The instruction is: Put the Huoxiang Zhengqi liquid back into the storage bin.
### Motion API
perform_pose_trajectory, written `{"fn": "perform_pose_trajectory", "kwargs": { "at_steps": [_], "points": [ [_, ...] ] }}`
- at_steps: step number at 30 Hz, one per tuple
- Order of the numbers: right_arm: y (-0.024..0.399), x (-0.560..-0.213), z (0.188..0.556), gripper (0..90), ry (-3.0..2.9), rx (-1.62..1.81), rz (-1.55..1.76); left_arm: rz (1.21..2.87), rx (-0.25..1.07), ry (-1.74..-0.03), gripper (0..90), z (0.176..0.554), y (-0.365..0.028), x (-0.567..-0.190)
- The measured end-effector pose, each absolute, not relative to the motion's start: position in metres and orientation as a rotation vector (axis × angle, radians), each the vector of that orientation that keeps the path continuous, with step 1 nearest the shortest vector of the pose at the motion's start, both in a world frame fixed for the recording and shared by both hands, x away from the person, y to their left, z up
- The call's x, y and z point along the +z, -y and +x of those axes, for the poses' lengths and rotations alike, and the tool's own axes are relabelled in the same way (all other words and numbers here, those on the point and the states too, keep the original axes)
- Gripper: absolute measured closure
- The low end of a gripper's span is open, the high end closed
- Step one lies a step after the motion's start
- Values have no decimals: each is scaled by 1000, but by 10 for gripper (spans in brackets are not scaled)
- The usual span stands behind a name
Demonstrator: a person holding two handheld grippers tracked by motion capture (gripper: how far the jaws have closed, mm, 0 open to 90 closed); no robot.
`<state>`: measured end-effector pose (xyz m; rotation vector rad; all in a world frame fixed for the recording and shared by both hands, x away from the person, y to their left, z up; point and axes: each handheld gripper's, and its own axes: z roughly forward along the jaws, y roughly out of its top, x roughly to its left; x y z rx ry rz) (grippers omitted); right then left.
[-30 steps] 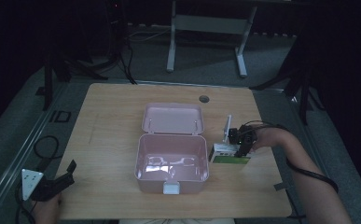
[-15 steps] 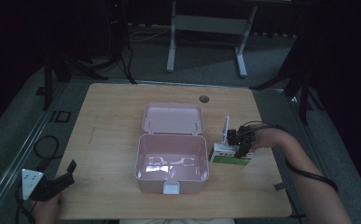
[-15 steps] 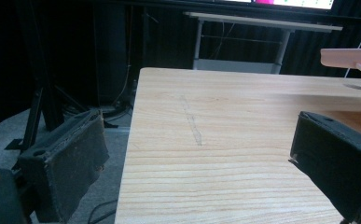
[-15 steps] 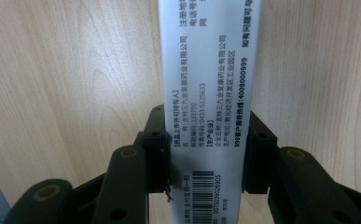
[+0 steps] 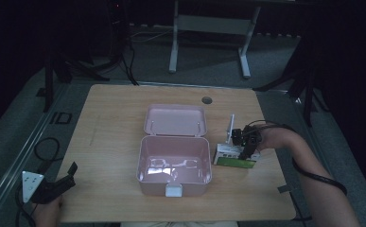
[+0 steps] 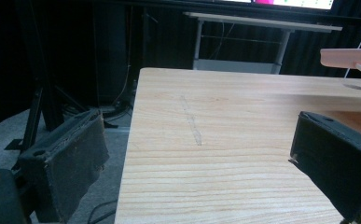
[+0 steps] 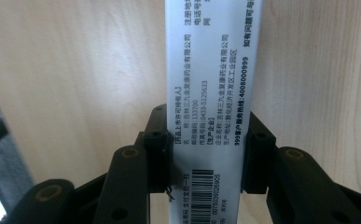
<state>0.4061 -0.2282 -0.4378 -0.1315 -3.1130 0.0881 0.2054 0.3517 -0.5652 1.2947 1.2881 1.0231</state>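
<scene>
Right gripper (image 5: 243, 150) is clamped on a small white and green carton (image 5: 233, 158) that lies on the table (image 5: 114, 123), just right of the open pink box (image 5: 173, 168). In the right gripper view the jaws press from both sides on the narrow printed face of the carton (image 7: 213, 93), close to its barcode end, and its long body runs on away from them.

The carton looks like thin card, a medicine-type pack: probably light, stiff enough along its edges, but easy to dent if squeezed hard across its broad faces. Holding it by the narrow sides, as here, suits it, since the folded edges resist the pads best. The grip sits near one end, so the free end may droop or swing when lifted; a hold nearer the middle would balance better. The printed surface looks smooth and could slip in the pads if the pack is tilted steeply.

Left gripper (image 5: 53, 187) rests at the near left corner of the table, jaws wide apart and empty (image 6: 197, 154).
</scene>
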Motion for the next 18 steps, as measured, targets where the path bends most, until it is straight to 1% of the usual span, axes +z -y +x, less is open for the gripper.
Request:
{"fn": "perform_pose_trajectory", "kwargs": {
  "at_steps": [8, 18],
  "points": [
    [226, -415, 390, 619, 3095, 120, -109, 1289, 1020, -1292, 40, 205, -352, -565],
    [229, -385, 369, 620, 3084, 63, -95, 1286, 1021, -1292, 40, 205, -352, -565]
  ]
}}
